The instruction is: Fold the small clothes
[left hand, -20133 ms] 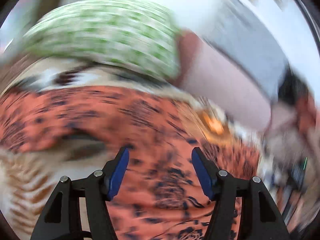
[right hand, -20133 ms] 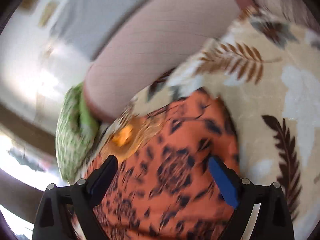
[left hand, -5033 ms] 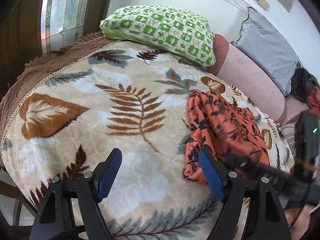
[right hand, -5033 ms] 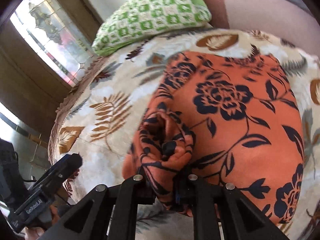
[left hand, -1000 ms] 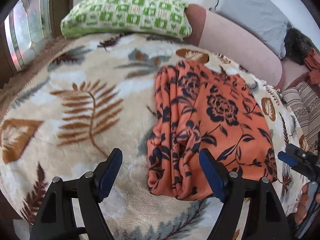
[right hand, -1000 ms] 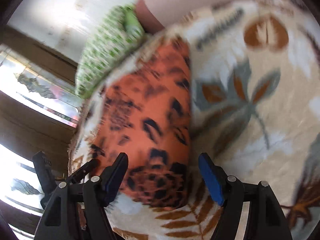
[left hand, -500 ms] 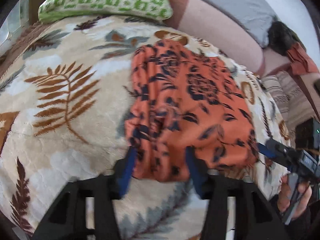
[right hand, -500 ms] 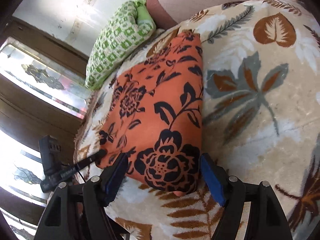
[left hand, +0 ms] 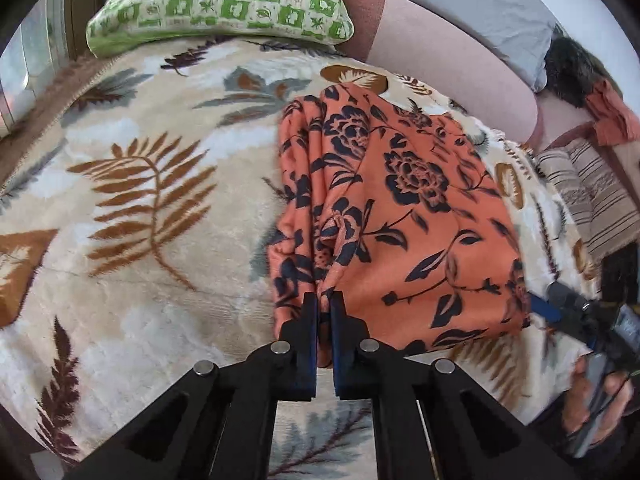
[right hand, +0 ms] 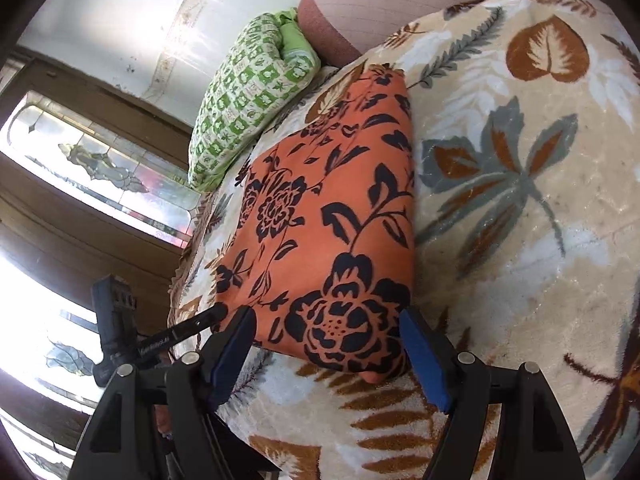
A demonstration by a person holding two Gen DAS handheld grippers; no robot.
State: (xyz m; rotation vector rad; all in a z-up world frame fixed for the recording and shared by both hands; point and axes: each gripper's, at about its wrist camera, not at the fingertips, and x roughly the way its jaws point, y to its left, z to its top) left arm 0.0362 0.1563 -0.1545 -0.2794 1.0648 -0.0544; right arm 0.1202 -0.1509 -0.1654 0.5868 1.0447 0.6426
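An orange garment [left hand: 400, 208] with dark flowers lies folded on the leaf-print blanket [left hand: 140, 240]. My left gripper [left hand: 324, 300] is shut on the bunched near-left edge of that garment, with a pinch of fabric between its pads. In the right wrist view my right gripper [right hand: 324, 320] is open and straddles the near end of the garment [right hand: 332, 240]; its blue pads stand at either side without pressing. The right gripper's blue tip [left hand: 544, 310] shows at the garment's near-right corner, with a hand [left hand: 600, 400] behind it. The left gripper's finger [right hand: 200, 322] reaches the garment's left corner.
A green checked pillow [left hand: 224, 0] and a pink bolster [left hand: 440, 64] line the far edge of the bed, with a grey pillow [left hand: 480, 4] behind. Striped cloth [left hand: 592, 188] lies at the right. A stained-glass window [right hand: 100, 168] stands beyond the left bed edge.
My left jaws went from wide apart to shut on the garment's near-left edge. The right gripper stayed open around the garment's near end.
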